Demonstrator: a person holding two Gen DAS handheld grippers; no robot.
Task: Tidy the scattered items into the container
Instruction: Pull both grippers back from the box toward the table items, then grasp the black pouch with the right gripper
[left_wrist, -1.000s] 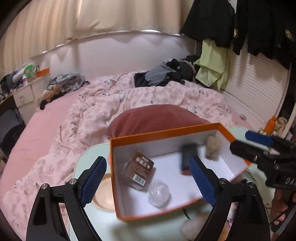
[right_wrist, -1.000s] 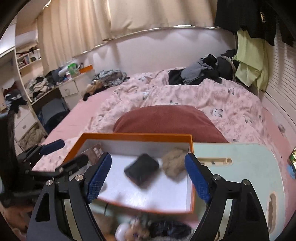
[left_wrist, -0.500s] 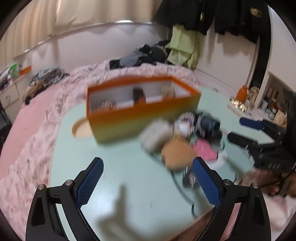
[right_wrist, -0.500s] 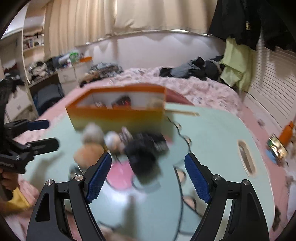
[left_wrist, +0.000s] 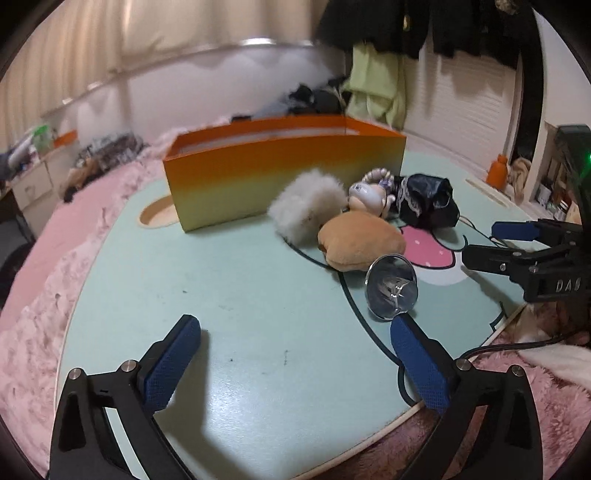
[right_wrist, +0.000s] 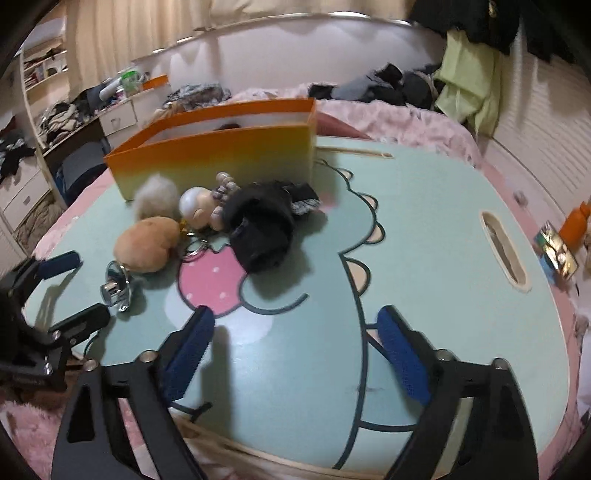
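Note:
An orange box (left_wrist: 280, 173) stands at the far side of a mint-green table (left_wrist: 229, 295); it also shows in the right wrist view (right_wrist: 218, 155). In front of it lie a white fluffy pompom (left_wrist: 308, 206), a tan plush bun (left_wrist: 360, 242), a small doll (left_wrist: 369, 194), a black lacy garment (left_wrist: 424, 201) and a shiny metal piece (left_wrist: 391, 291). My left gripper (left_wrist: 295, 354) is open and empty, low over the near table, its right finger beside the metal piece. My right gripper (right_wrist: 295, 347) is open and empty, nearer than the black garment (right_wrist: 262, 225).
A bed with a pink quilt (right_wrist: 388, 110) and a pile of clothes lies behind the table. The tabletop has cut-out slots (right_wrist: 502, 247). A phone (right_wrist: 557, 251) and an orange bottle (right_wrist: 574, 225) sit right of the table. A desk with drawers (right_wrist: 118, 114) stands far left.
Both grippers have dropped and pulled back from above the box to low over the near table. The box now shows from its side, and the scattered items lie ahead.

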